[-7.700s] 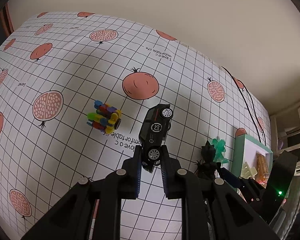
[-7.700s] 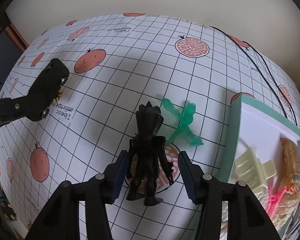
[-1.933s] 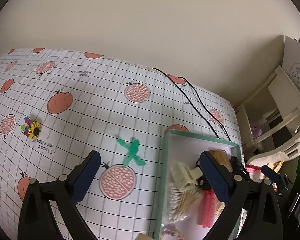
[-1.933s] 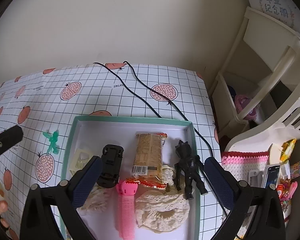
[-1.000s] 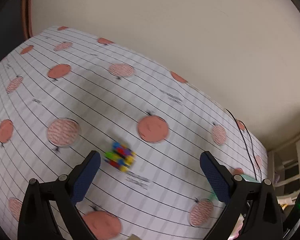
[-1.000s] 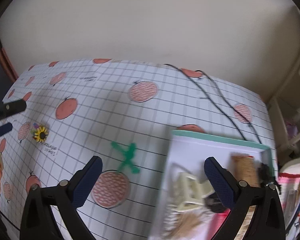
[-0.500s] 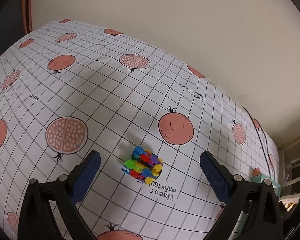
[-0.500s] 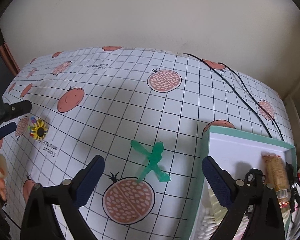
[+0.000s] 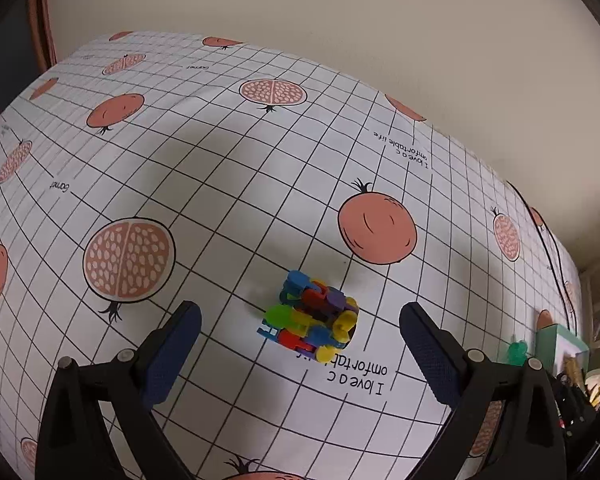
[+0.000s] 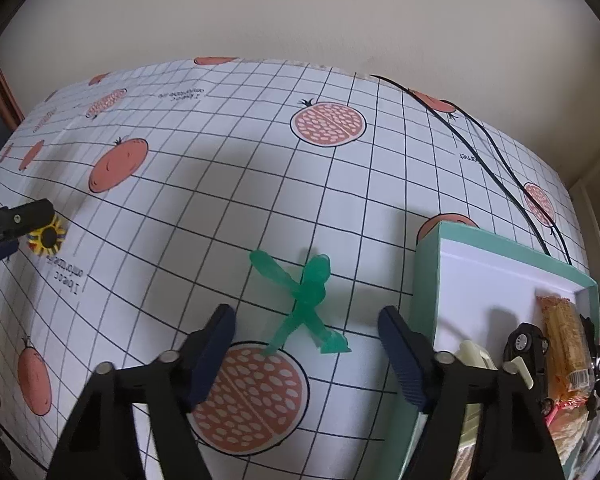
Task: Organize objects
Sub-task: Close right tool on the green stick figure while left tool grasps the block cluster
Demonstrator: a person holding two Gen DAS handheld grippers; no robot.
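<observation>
Multicoloured plastic, the block cluster (image 9: pixel 310 318) lies loose mid-surface in the left wrist view, between the spread, empty fingers of the left claw (image 9: pixel 300 342). From the right wrist, the right claw (image 10: pixel 306 338) gapes empty around the green figure (image 10: pixel 306 300), which lies beside the box (image 10: pixel 428 280) at the surface's right edge; the box already holds the toy car (image 10: pixel 526 346) and other items, so I judge two pieces are left.

The tray (image 10: pixel 428 280) runs off the right wrist view's lower right edge. The black toy car (image 10: pixel 528 356) and cream clip (image 10: pixel 474 354) inside sit partly behind the right tongs (image 10: pixel 306 344).
</observation>
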